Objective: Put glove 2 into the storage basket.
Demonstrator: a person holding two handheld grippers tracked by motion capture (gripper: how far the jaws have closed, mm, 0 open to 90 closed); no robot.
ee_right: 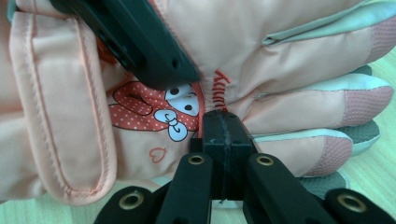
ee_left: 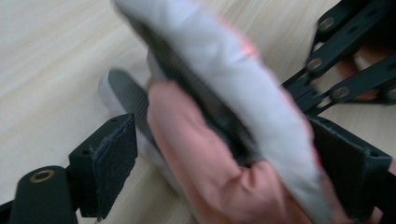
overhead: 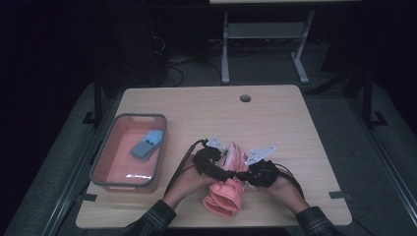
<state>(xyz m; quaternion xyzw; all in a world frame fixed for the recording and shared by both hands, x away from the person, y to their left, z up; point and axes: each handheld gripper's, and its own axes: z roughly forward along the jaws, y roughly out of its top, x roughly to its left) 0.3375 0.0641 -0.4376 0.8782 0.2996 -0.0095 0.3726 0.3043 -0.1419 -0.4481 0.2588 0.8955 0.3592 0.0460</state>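
Jaws of left gripper (ee_left: pixel 224 154) spread wide, glove (ee_left: pixel 233 140) between them, pads apart from it; right gripper (ee_right: pixel 224 140) clenched against the glove's back.

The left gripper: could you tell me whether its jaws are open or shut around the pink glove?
Open: the left gripper has its pads standing wide either side of the pink glove, with a gap at the left pad.

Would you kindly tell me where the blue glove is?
In the high view, the blue glove lies inside the salmon plastic bin at the table's left, apart from both grippers.
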